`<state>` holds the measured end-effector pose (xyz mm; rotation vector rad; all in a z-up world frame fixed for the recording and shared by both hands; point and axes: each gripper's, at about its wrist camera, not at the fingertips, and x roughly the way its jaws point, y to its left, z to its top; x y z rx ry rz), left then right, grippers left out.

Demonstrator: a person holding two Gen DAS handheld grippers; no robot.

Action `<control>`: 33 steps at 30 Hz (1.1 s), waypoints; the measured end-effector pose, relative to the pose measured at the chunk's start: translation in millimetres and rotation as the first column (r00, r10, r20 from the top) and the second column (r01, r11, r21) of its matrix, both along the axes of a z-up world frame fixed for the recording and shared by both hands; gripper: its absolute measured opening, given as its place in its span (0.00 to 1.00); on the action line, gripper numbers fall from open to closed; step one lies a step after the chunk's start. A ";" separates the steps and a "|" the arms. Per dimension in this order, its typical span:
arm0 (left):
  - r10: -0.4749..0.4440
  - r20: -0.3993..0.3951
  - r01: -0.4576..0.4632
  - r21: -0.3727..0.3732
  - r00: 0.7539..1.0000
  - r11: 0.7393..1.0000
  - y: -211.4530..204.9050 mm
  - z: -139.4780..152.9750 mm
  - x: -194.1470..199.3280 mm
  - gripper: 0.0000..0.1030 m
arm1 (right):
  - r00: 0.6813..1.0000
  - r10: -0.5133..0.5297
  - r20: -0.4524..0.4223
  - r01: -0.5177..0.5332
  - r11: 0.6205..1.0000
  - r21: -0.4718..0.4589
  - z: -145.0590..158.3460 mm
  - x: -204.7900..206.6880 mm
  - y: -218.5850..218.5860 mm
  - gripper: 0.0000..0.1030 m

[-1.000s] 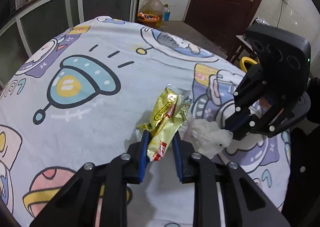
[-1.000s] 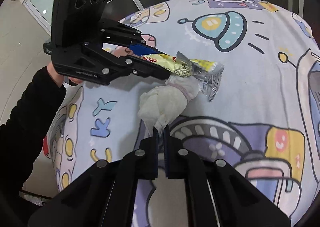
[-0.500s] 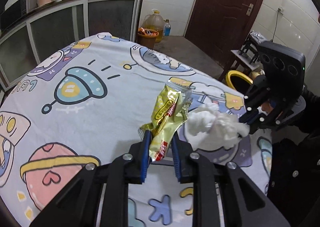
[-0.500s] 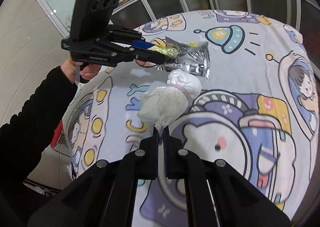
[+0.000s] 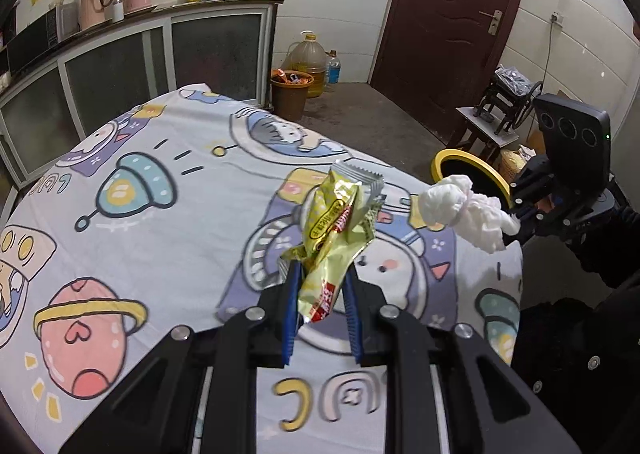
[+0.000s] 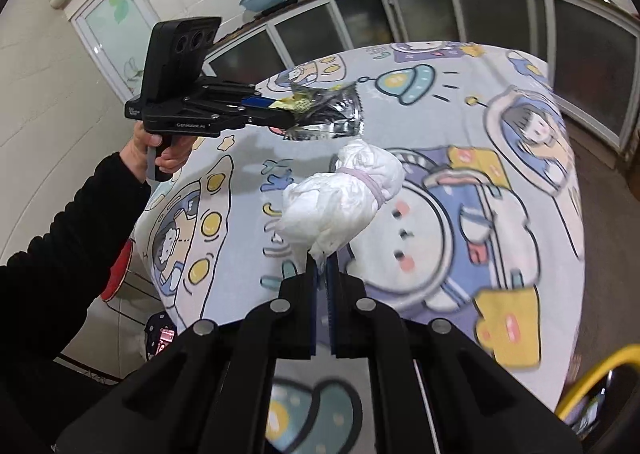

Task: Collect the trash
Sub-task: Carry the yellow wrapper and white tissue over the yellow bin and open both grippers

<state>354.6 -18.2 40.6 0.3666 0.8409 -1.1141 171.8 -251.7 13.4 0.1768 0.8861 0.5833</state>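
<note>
Two tongs in view, both loaded and raised above the cartoon-print tablecloth (image 5: 168, 238). Left tongs (image 5: 322, 294) clamped on the lower end of a yellow snack wrapper (image 5: 340, 221), which stands up clear of the cloth. Right tongs (image 6: 323, 282) pressed together on a tail of crumpled white tissue (image 6: 340, 201). Yellow-rimmed bin (image 5: 472, 173) sits just past the surface edge, beside the tissue.
</note>
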 end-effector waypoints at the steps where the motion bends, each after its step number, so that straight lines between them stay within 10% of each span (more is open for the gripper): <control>1: -0.003 0.005 0.003 -0.001 1.000 1.000 -5.5 0.0 -6.6 0.19 | 1.000 -0.016 -0.002 0.016 1.000 0.003 -1.5 -7.7 -7.0 0.05; 18: -0.107 0.041 0.109 -0.058 0.993 0.992 -115.7 -0.4 -85.8 0.19 | 0.959 -0.281 0.019 0.281 0.959 0.026 -10.4 -104.5 -114.8 0.05; 33: -0.272 0.088 0.279 -0.088 0.958 0.956 -224.7 3.7 -165.5 0.19 | 0.798 -0.599 0.066 0.600 0.800 0.005 -9.3 -174.5 -217.2 0.05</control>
